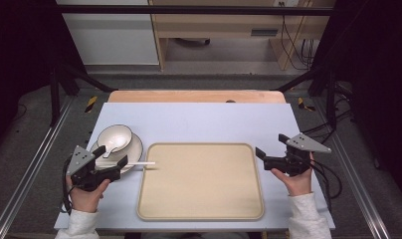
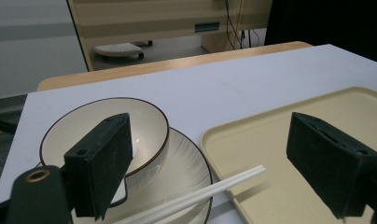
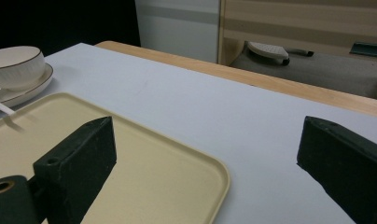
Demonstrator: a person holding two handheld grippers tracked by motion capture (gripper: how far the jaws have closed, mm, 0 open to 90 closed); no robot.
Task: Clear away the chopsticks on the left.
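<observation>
At the lower left of the high view, the left gripper [image 1: 112, 165] is held with its jaws spread wide and nothing between them, just beside a pair of white plastic chopsticks [image 1: 134, 164]. The chopsticks lie level, their near ends resting on a cream round ceramic plate with a dark rim [image 1: 135, 151] and their far tips reaching over the left edge of a beige rectangular plastic tray [image 1: 201, 213] that lies in the middle of the frame. A cream ceramic bowl with a thin dark rim [image 1: 114, 137] sits on the plate, in its upper left part. In the left gripper view the chopsticks [image 2: 196, 196] run low between the two black jaws, untouched by either, with the bowl [image 2: 144, 126] behind the left jaw. The step in hand is judged to be the taking of the chopsticks. For a sound grip, the jaws should be lowered so that both sticks lie between the pads, closed across them rather than along them, and kept clear of the plate's rim and the bowl. At the right of the high view, the right gripper [image 1: 266, 155] is held beside the tray's right edge, its jaws likewise wide apart and empty. No brand, label or legible writing can be made out.
</observation>
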